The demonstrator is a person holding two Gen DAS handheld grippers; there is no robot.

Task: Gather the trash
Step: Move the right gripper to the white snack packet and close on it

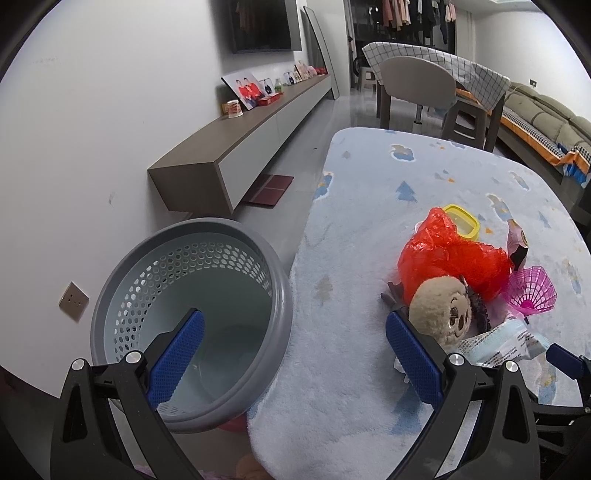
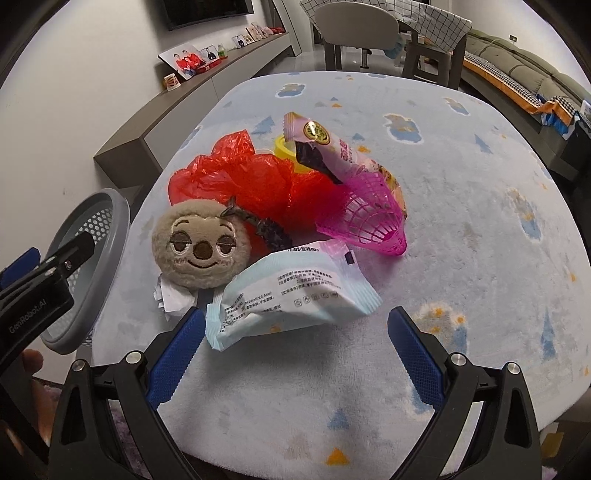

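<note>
Step in hand: picking the first item. The right claw (image 2: 295, 354) is spread and empty, with the pale wrapper (image 2: 291, 299) just ahead between its fingers, on the cloth (image 2: 461, 236). The left claw (image 1: 295, 354) is also spread and empty; the bin (image 1: 192, 317) lies at its left finger. Next move: advance the right claw, pinch the wrapper, carry it left to the bin.

I am in a home living room: a wall TV (image 1: 264, 24) above a long console (image 1: 240, 144) with family photos (image 1: 246, 89), a sofa (image 1: 546, 118), a dining table (image 1: 439, 62) and hanging laundry (image 1: 413, 13).
</note>
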